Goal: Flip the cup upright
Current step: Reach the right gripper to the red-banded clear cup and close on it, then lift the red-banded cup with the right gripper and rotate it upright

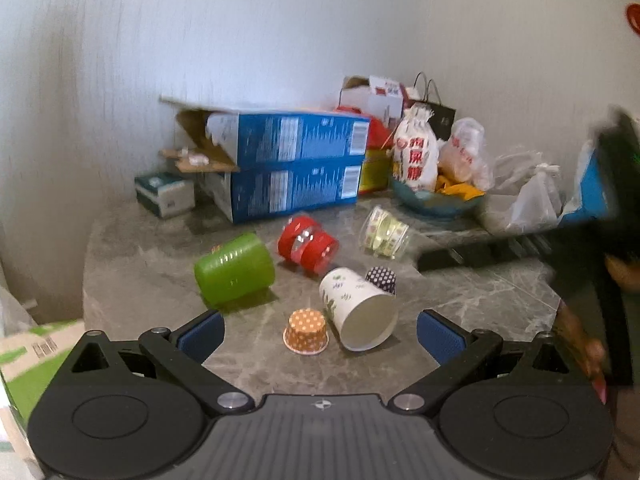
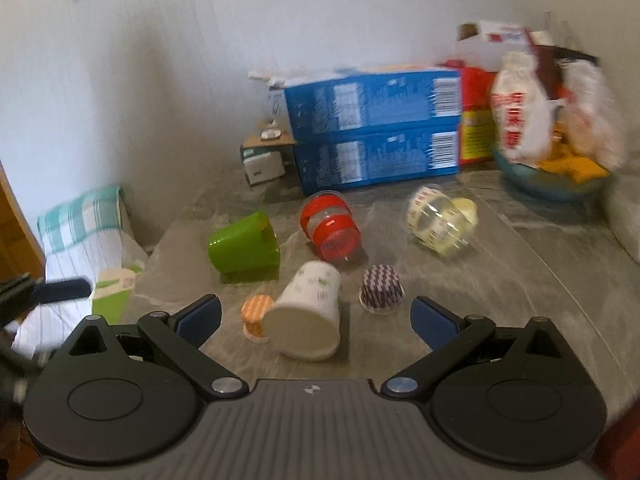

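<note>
Several cups lie on a grey marble table (image 1: 460, 308). A white paper cup with green leaf prints (image 1: 358, 308) (image 2: 308, 312) lies on its side, mouth toward me. A green plastic cup (image 1: 236, 268) (image 2: 244, 246) lies on its side at the left. A red-banded clear cup (image 1: 308, 244) (image 2: 330, 226) and a pale patterned clear cup (image 1: 384, 232) (image 2: 442, 220) lie on their sides behind. Small orange dotted (image 1: 306, 332) (image 2: 256, 314) and dark dotted (image 1: 382, 279) (image 2: 380, 289) paper cups stand mouth down. My left gripper (image 1: 320, 338) and right gripper (image 2: 316, 320) are open and empty, just in front of the white cup.
Two stacked blue boxes (image 1: 292, 164) (image 2: 376, 124) stand at the back by the wall. A blue bowl with bags (image 1: 436, 196) (image 2: 556, 184) sits back right. A small tissue box (image 1: 164, 194) is back left. A checked cloth (image 2: 80, 232) lies off the table's left edge.
</note>
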A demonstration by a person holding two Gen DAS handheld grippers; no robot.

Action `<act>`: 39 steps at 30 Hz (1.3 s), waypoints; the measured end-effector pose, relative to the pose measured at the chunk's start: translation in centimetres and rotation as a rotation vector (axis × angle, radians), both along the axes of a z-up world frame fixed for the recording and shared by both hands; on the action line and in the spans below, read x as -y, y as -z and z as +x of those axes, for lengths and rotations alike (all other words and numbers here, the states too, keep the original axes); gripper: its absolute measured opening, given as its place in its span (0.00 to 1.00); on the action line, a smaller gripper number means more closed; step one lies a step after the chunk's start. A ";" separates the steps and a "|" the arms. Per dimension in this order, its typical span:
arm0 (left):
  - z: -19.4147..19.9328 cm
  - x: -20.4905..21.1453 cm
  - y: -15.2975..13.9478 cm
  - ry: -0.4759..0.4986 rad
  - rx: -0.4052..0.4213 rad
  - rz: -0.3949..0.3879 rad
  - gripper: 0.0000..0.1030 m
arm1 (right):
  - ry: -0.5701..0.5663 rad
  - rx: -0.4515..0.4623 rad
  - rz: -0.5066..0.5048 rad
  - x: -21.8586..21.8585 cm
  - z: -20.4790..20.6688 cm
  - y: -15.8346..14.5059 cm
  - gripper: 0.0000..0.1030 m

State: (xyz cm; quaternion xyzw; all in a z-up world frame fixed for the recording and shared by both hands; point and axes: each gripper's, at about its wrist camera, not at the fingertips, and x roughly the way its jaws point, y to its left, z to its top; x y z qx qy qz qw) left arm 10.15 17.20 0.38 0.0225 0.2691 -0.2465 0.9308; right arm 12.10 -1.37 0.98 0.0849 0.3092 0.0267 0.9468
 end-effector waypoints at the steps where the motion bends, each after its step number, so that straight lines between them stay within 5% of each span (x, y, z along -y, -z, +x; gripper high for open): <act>1: 0.6 -0.2 0.3 0.003 -0.018 -0.013 1.00 | -0.018 -0.030 0.002 0.2 1.4 0.0 0.99; 8: 3.5 -2.3 2.0 -0.071 -0.081 -0.047 1.00 | -0.125 -0.215 -0.036 1.4 15.0 1.2 0.98; 10: 4.2 -2.9 2.3 -0.088 -0.094 -0.059 1.00 | -0.126 -0.271 -0.028 1.9 18.4 2.2 0.88; 20: 6.4 -5.4 3.6 -0.148 -0.147 -0.096 1.00 | -0.198 -0.435 -0.062 1.4 25.2 5.5 0.83; 24: 5.8 -6.2 3.6 -0.162 -0.151 -0.119 1.00 | -0.208 -0.479 -0.116 0.3 26.7 6.3 0.64; 28: 4.7 -7.2 3.2 -0.174 -0.142 -0.148 1.00 | -0.181 -0.480 -0.127 0.1 26.6 6.0 0.59; 32: 3.3 -8.4 2.5 -0.178 -0.123 -0.178 1.00 | -0.126 -0.382 -0.061 0.8 24.0 2.3 0.59; 39: 0.3 -10.8 1.9 -0.163 -0.121 -0.249 1.00 | -0.116 -0.224 0.131 -1.3 10.1 -4.4 0.59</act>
